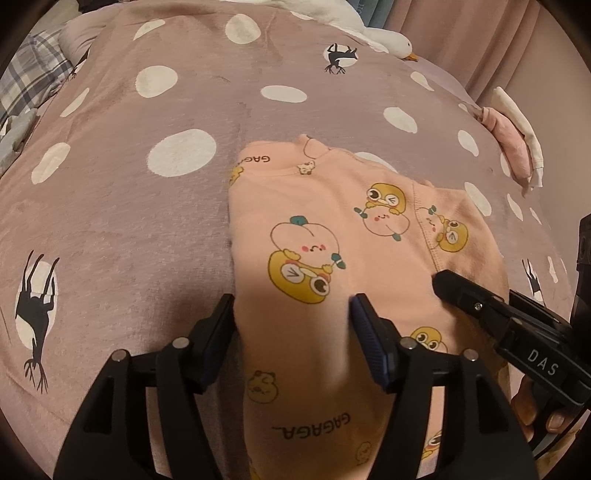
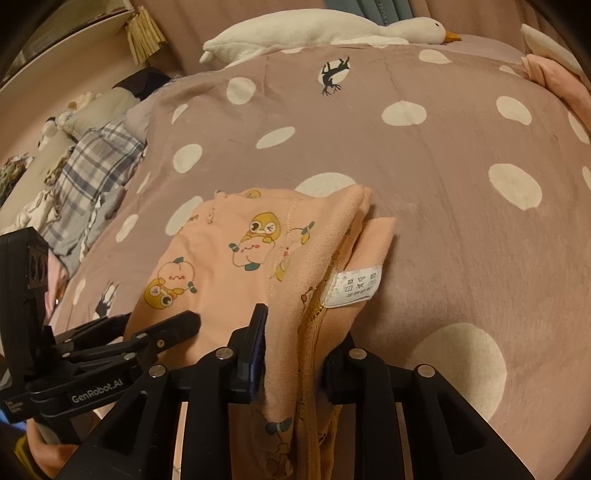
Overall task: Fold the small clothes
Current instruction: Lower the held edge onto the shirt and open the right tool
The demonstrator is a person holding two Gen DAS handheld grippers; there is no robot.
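A small peach garment [image 1: 332, 236] with yellow cartoon prints lies partly folded on the pink dotted bedspread [image 1: 147, 221]. My left gripper [image 1: 291, 325] stands with its fingers apart around the garment's left near edge, cloth bunched between them. My right gripper [image 2: 295, 332] has its fingers closed on the garment's [image 2: 236, 258] thick right edge, near the white care label [image 2: 354, 286]. Each gripper shows in the other's view: the right one [image 1: 480, 302] lies on the cloth's right side, the left one [image 2: 159, 328] on its left.
A white plush goose [image 2: 314, 27] lies at the far edge of the bed. Pink and white folded cloths [image 1: 517, 147] sit at the right edge. A plaid pillow [image 2: 92, 166] and clutter lie to the left. The bedspread [image 2: 461, 221] stretches beyond the garment.
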